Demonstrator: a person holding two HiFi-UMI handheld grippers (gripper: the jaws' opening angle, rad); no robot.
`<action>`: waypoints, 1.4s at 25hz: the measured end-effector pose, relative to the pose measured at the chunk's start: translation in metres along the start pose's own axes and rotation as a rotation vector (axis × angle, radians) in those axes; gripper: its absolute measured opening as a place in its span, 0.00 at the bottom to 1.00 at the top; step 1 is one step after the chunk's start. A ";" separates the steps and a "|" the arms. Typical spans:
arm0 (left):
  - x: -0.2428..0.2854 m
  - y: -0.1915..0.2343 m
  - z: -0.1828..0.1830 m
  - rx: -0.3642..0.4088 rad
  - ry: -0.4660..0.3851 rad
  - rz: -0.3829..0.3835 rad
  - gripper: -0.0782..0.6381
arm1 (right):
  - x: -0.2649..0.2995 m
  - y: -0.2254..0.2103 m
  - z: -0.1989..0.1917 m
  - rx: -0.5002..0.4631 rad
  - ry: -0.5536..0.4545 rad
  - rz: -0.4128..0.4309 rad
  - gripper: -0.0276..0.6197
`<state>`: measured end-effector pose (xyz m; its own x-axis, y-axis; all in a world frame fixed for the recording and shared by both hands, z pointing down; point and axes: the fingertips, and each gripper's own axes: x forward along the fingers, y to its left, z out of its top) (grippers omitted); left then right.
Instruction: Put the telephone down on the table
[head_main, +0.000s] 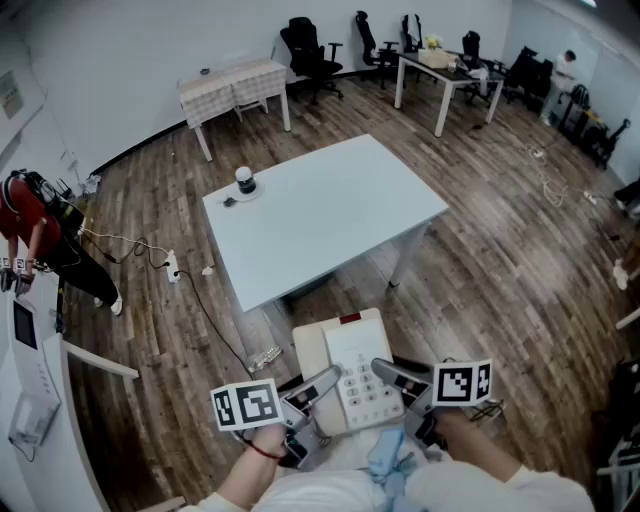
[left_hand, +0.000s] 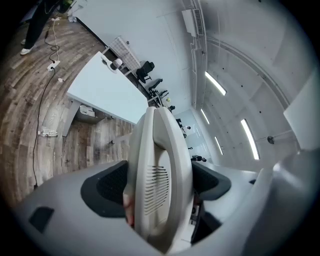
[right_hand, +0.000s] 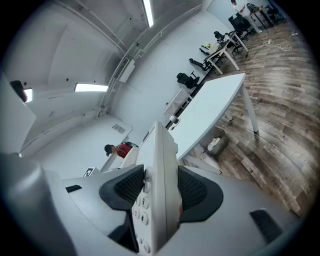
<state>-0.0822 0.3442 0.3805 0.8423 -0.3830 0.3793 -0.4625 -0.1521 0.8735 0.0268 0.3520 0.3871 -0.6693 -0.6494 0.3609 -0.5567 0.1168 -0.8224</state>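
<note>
The left gripper (left_hand: 161, 184) clamps its wide-set jaws across the handset side of the telephone (head_main: 352, 365), and the right gripper (right_hand: 161, 192) clamps the keypad edge. The telephone hangs short of the white table (head_main: 330, 230), off its near edge. Best to carry it level over the tabletop, lower both ends together, and release only once it rests.

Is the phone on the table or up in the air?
Up in the air. The left gripper and right gripper clamp the telephone over the floor, short of the white table.
</note>
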 end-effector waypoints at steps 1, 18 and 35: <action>0.001 -0.001 0.000 -0.009 -0.001 -0.009 0.66 | 0.000 0.000 0.000 -0.002 0.000 0.002 0.40; 0.002 -0.002 0.008 -0.010 -0.009 -0.026 0.66 | 0.007 0.002 0.007 0.060 -0.010 0.031 0.40; -0.010 0.016 0.027 -0.004 0.019 -0.022 0.66 | 0.032 0.014 0.006 0.113 -0.037 0.073 0.40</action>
<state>-0.1058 0.3206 0.3827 0.8572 -0.3623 0.3660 -0.4431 -0.1566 0.8827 0.0001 0.3282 0.3845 -0.6864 -0.6698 0.2832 -0.4463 0.0806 -0.8912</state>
